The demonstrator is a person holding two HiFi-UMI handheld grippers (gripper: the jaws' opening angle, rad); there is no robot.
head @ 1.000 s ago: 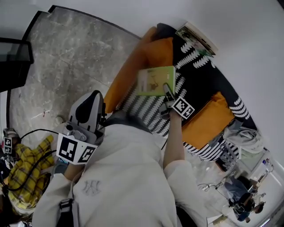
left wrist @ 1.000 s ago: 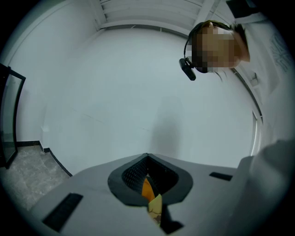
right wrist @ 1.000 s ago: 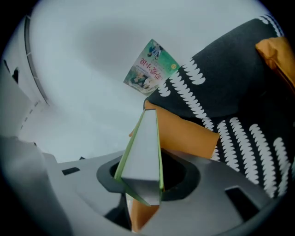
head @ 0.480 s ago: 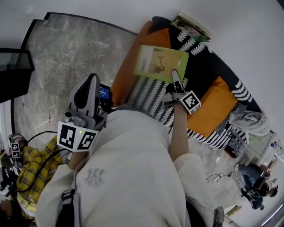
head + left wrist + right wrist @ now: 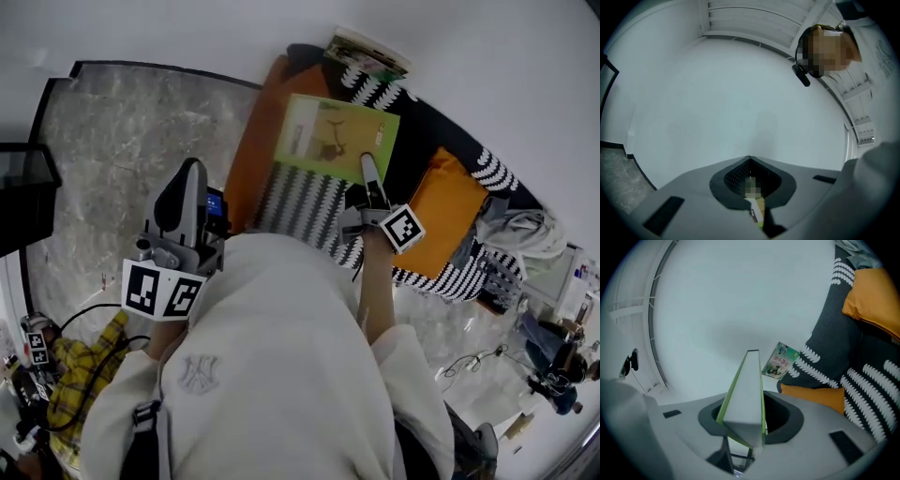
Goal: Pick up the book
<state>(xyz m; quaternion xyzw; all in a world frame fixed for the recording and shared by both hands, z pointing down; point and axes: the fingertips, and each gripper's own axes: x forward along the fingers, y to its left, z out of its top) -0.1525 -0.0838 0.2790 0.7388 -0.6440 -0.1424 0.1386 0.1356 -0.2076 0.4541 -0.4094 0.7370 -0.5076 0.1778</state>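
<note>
Left side first: my left gripper (image 5: 190, 178) hangs idle above the floor, jaws pressed together with nothing in them that I can see. On the right, my right gripper (image 5: 368, 167) has its jaws clamped on the near edge of the green book (image 5: 328, 139), which looks lifted clear of the sofa (image 5: 251, 150). Gripped at one edge only, it calls for a firm squeeze and a slow, level lift, or it may droop and twist out.

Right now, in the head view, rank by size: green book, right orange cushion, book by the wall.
Green-covered book and orange fabric cushion: about alike, the book held nearer the camera.
Smallest: illustrated book by the wall.
</note>
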